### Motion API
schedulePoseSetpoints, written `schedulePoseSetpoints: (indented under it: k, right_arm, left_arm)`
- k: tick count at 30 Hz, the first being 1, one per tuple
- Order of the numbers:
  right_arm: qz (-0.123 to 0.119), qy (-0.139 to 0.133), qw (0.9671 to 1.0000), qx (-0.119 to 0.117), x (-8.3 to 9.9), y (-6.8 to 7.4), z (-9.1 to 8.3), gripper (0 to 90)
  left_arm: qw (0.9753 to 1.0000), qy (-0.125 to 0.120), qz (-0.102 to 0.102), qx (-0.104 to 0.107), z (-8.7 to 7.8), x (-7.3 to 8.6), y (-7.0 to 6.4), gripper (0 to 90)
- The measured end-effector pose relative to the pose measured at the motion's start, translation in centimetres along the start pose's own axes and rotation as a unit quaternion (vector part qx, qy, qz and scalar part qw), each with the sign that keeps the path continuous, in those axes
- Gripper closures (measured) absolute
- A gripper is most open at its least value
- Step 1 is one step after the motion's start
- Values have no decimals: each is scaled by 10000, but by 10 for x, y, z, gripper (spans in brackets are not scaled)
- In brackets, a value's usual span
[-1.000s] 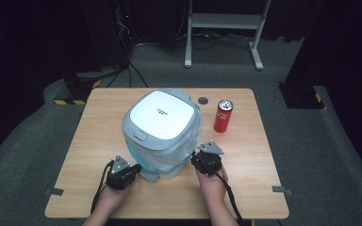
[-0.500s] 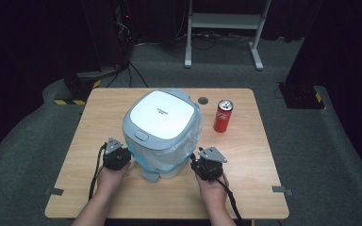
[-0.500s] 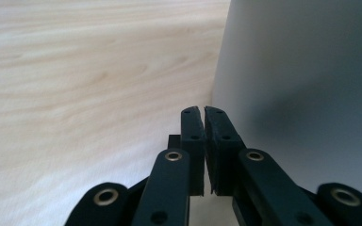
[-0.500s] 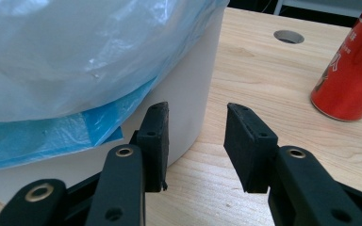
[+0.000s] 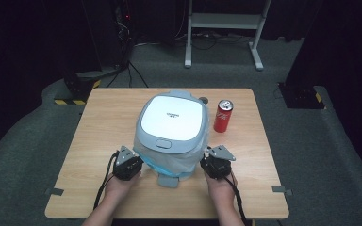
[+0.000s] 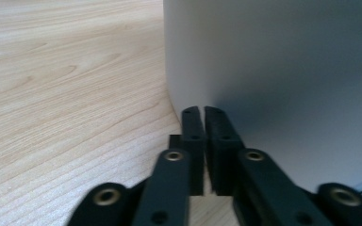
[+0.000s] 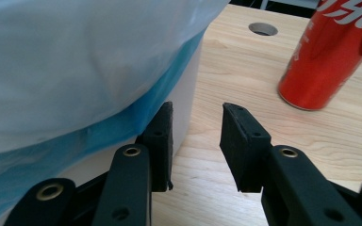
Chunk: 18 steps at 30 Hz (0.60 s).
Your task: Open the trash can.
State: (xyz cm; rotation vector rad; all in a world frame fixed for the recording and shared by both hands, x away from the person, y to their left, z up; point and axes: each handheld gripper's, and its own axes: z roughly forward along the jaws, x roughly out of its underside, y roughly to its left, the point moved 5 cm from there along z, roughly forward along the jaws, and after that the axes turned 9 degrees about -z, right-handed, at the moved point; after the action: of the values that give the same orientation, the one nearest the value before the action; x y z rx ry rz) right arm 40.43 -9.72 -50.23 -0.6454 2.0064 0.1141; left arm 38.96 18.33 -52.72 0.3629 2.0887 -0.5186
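Note:
A pale grey bin (image 5: 172,125) with a white lid and a blue bag liner (image 7: 85,56) stands mid-table. My left gripper (image 5: 138,161) is at its front-left side, and in the left gripper view this gripper (image 6: 202,113) is shut, empty, with its tips right by the bin's wall (image 6: 283,80). At the bin's front-right side my right gripper (image 5: 205,160) stands open. In the right gripper view, one jaw of the right gripper (image 7: 198,113) rests against the bin under the bag's edge and the other is over bare wood.
A red cola can (image 5: 223,116) stands upright just right of the bin, and it is close ahead in the right gripper view (image 7: 327,52). A round hole (image 7: 263,29) is in the wooden table (image 5: 108,117) behind it. The bin's foot pedal (image 5: 167,181) juts toward the front edge.
The bin has shifted a little right, toward the can. My left gripper has come in from the left to the bin's wall. My right gripper has moved slightly right.

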Motion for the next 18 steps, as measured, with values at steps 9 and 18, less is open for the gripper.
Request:
schedulePoseSetpoints:
  k: [9,18]
  right_arm:
    - [-202,-75,9998,-17,-12,17,17,785]
    - [-344,-101,9990,-277,-44,52,59,753]
  left_arm:
    - [9994,-24,-243,-229,-8,3,22,840]
    - [9962,-137,-633,-584,-18,0,69,886]
